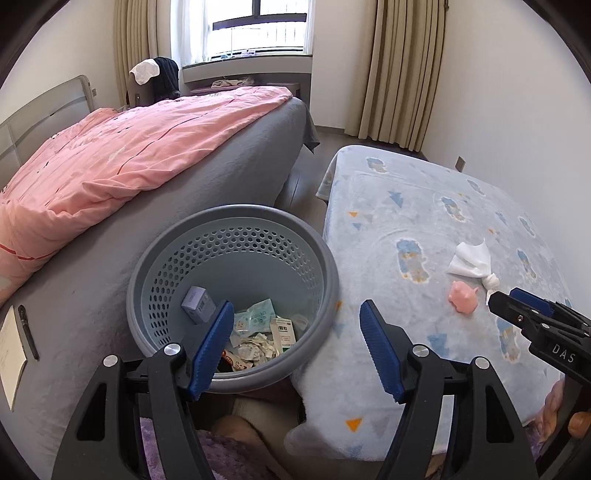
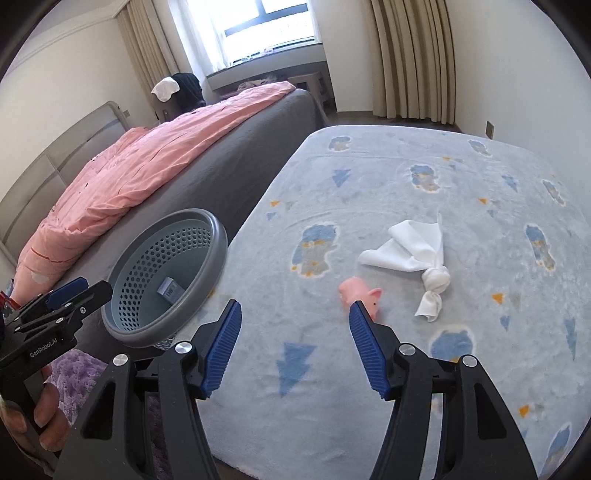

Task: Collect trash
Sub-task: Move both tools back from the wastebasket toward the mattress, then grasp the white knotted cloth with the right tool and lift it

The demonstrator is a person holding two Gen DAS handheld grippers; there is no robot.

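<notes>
My left gripper hangs wide open and empty over the near rim of the grey perforated bin. Inside the bin: a small box, wrappers and crumpled paper scraps. My right gripper is also wide open, empty, above the light blue blanket. Just past its right finger lies a pink pig toy; beside that, a knotted white tissue. The bin stands between the blanket and the grey bed. Beyond: pink duvet, curtains, window.
</notes>
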